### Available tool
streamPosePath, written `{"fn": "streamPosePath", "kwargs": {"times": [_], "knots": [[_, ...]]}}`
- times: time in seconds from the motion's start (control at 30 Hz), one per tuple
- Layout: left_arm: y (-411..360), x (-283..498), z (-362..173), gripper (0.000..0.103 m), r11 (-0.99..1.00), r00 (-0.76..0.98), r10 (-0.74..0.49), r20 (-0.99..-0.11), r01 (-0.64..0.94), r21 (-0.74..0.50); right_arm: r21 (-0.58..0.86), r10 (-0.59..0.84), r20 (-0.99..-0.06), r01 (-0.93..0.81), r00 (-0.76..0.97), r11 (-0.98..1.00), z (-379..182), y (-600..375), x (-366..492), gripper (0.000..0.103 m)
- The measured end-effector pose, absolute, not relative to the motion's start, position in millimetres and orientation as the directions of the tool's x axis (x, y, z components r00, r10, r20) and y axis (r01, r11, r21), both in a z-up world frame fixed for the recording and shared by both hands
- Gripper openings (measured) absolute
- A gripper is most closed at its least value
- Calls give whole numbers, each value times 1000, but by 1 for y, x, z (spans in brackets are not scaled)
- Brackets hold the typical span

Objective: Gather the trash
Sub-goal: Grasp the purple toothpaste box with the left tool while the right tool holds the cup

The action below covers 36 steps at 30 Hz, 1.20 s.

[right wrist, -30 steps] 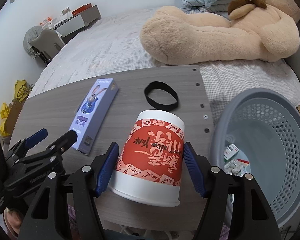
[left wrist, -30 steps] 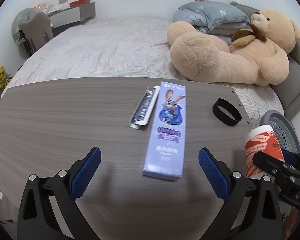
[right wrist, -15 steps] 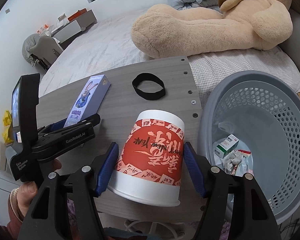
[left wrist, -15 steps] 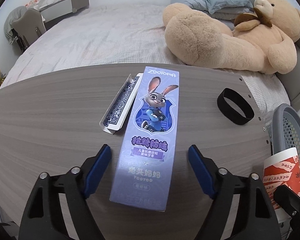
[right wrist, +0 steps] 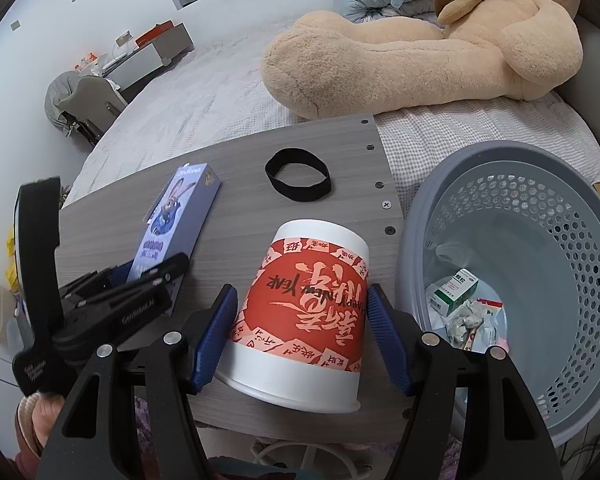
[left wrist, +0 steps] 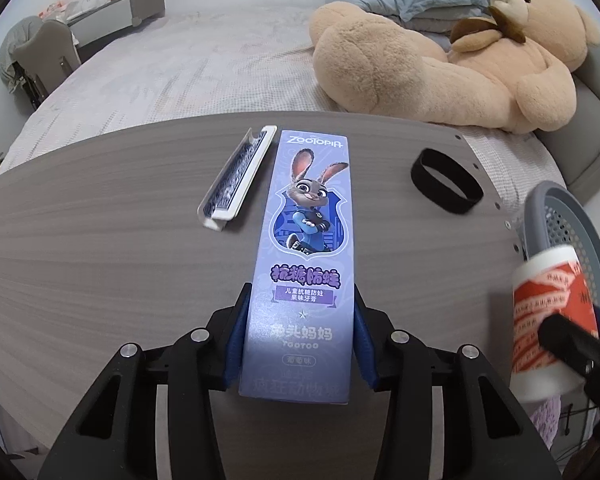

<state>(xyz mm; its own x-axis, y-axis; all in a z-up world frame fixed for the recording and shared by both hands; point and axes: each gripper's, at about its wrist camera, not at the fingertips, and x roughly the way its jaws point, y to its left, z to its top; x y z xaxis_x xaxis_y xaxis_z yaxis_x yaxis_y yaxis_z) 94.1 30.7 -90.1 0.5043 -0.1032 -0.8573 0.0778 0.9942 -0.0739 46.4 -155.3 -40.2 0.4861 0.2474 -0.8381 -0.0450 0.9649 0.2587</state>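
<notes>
A long purple toothpaste box (left wrist: 312,220) with a cartoon rabbit lies flat on the grey wood table (left wrist: 99,240). My left gripper (left wrist: 300,344) straddles its near end, jaws closing, and both blue pads touch the box's long sides. From the right wrist view, the same box (right wrist: 175,224) and the left gripper (right wrist: 151,276) lie to the left. My right gripper (right wrist: 304,332) is shut on a red and white paper cup (right wrist: 308,300), held upside down at the table's near right corner. The cup (left wrist: 548,320) shows at the right edge of the left wrist view.
A grey perforated basket (right wrist: 500,152) beside the table's right edge holds a small medicine box and crumpled wrappers. A black elastic band (left wrist: 418,178) and a blue and white strip package (left wrist: 235,178) lie on the table. Behind it is a bed with a teddy bear (left wrist: 420,60).
My left gripper has come forward and down over the toothpaste box, and its jaws have narrowed from wide apart to the box's sides. The right gripper still holds the cup in the same place.
</notes>
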Motion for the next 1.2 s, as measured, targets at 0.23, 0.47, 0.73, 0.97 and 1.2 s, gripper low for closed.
{"fn": "streamPosePath", "kwargs": {"times": [0.23, 0.47, 0.73, 0.97, 1.2], "knots": [[38, 69, -90, 44, 992, 493, -113, -863, 110, -68, 254, 245, -832, -52, 497, 966, -37, -153, 43, 64], [40, 67, -90, 47, 990, 486, -125, -865, 112, -81, 255, 244, -830, -49, 502, 966, -35, -153, 40, 64], [35, 82, -87, 53, 992, 503, -118, -856, 99, -79, 254, 238, -828, -39, 508, 966, -34, -156, 39, 64], [30, 83, -89, 43, 991, 495, -121, -860, 112, -75, 258, 236, -824, -31, 515, 966, -32, -159, 38, 64], [28, 78, -80, 43, 990, 506, -129, -853, 115, -81, 266, 239, -820, -25, 520, 964, -32, -164, 36, 64]]}}
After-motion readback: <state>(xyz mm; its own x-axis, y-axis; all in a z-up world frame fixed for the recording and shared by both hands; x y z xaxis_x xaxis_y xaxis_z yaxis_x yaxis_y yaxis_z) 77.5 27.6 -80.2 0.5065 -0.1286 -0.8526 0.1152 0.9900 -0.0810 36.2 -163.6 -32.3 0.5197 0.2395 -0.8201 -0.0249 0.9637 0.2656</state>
